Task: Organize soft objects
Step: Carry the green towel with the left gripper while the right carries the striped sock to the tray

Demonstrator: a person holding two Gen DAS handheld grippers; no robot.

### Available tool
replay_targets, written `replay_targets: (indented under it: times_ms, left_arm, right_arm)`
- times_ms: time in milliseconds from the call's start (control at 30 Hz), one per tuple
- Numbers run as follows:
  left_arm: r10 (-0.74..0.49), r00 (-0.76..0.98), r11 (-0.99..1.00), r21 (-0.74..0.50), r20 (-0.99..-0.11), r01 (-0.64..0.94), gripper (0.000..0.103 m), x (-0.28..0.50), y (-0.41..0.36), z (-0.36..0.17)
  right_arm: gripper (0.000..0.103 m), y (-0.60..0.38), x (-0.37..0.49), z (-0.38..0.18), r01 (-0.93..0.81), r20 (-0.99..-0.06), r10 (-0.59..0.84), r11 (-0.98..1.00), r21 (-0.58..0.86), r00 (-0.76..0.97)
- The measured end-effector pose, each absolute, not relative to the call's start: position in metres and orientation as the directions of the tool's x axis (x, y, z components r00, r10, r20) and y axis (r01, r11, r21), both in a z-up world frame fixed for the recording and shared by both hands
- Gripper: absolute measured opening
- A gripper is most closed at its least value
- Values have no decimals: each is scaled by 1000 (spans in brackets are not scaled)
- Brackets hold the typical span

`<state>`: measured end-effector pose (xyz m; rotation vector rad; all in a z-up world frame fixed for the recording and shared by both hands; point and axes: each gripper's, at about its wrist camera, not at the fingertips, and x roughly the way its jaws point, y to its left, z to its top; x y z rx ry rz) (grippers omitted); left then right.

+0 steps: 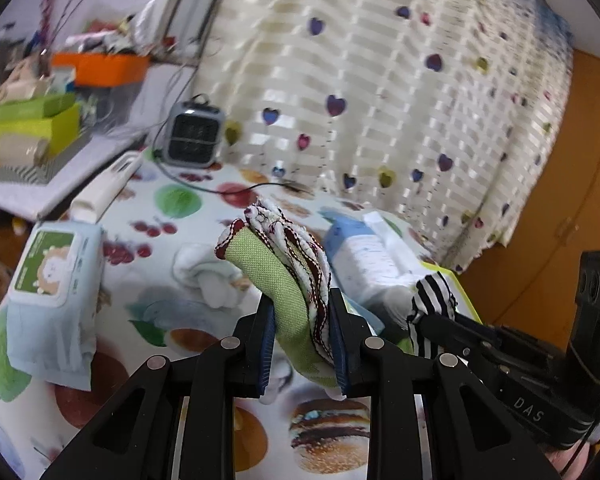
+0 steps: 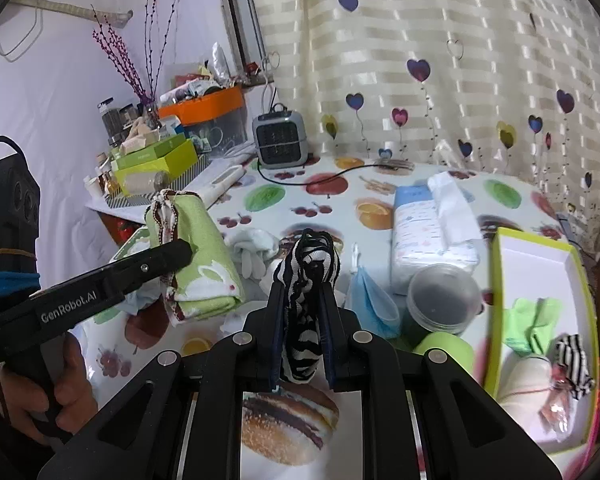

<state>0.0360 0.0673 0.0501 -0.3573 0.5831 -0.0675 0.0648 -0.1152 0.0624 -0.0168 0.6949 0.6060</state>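
Covering the whole work area, the fruit-and-burger printed tablecloth (image 2: 340, 208) carries the clutter, and at its near right edge sits the open lime-rimmed white cardboard box (image 2: 540, 256), already holding a green cloth and a striped piece. Left of the box stands a blue-and-white soft tissue pack (image 2: 420, 224), with a white knotted cloth (image 2: 252, 252) lying farther left. The left gripper (image 1: 302, 320) is clamped on a folded green towel with red-stitched white trim (image 1: 284, 264), lifted clear of the table. The right gripper (image 2: 303, 316) is pinched tight on a small black-and-white striped fabric piece (image 2: 306, 280), also held up, near the middle. Both loads hang limp, so a drooping end could snag the clear round plastic container (image 2: 444, 296) or the box rim, judging by how close these stand, and a swing might drag the towel loose.
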Motion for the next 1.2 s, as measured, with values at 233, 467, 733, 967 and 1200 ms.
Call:
replay_targets:
  times_ms: [233, 467, 733, 967, 1200]
  left_arm:
    - [-203, 839, 947, -320, -504, 37, 23, 25, 44, 62]
    - [-227, 838, 953, -290, -496, 87, 23, 19, 22, 69]
    - [-251, 828, 954, -273, -501, 124, 23, 18, 3, 70]
    - [-265, 820, 956, -249, -507, 154, 23, 22, -14, 72]
    - [-277, 809, 957, -225, -519, 183, 23, 27, -31, 70]
  right_arm:
    - [17, -132, 48, 75, -513, -582, 505, 842, 169, 637]
    - [17, -151, 38, 81, -492, -562, 494, 854, 170, 663]
    - [17, -168, 34, 83, -459, -557, 473, 871, 176, 683]
    - [17, -182, 31, 84, -434, -554, 453, 884, 174, 699]
    - [17, -195, 32, 83, -408, -563, 430, 897, 173, 706]
